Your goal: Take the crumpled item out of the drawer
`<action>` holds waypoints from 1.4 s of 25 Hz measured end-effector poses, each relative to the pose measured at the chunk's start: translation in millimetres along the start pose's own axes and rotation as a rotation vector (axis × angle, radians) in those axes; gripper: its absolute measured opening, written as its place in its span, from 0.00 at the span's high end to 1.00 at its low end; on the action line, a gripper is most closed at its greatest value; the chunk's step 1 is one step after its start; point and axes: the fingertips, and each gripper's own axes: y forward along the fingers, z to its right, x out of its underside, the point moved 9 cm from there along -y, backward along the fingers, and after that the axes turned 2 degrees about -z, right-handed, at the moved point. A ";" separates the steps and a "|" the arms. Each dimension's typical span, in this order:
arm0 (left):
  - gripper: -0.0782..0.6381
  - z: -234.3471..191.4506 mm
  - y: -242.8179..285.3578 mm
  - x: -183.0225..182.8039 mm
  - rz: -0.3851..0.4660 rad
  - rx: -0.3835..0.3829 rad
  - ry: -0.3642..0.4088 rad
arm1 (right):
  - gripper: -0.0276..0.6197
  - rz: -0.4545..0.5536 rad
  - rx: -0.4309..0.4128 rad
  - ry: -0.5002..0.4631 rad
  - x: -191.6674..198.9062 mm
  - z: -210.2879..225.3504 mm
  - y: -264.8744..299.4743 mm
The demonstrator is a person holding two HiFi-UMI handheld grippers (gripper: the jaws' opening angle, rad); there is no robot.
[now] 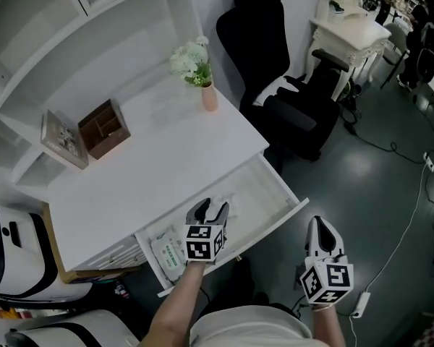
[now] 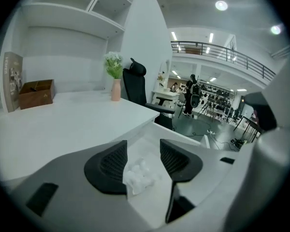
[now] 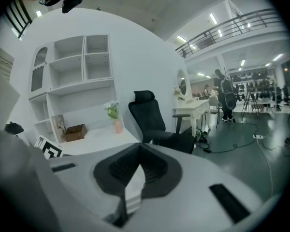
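Note:
The white desk's drawer (image 1: 269, 194) stands pulled out. A small crumpled white item (image 2: 141, 175) lies on its floor. My left gripper (image 1: 210, 207) hangs over the drawer's middle, its marker cube toward me. In the left gripper view, the left gripper (image 2: 142, 145) is open; the crumpled item sits low between the two dark pads (image 2: 108, 166), and neither presses on it. My right gripper (image 1: 322, 227) is held out over the dark floor, to the right of the drawer's front. Seen in its own view, the right gripper (image 3: 140, 151) is shut, pads meeting at the tips with nothing between them.
A green-and-white packet (image 1: 168, 251) lies at the drawer's left end. On the desktop (image 1: 166, 165) stand a pink vase with flowers (image 1: 208, 96), a wooden box (image 1: 103, 127) and a picture frame (image 1: 61, 139). A black office chair (image 1: 275, 71) stands right of the desk.

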 end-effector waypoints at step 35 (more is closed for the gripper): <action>0.58 -40.0 111.5 80.6 -0.422 -0.009 -0.032 | 0.95 -0.158 0.110 0.020 19.4 8.2 34.1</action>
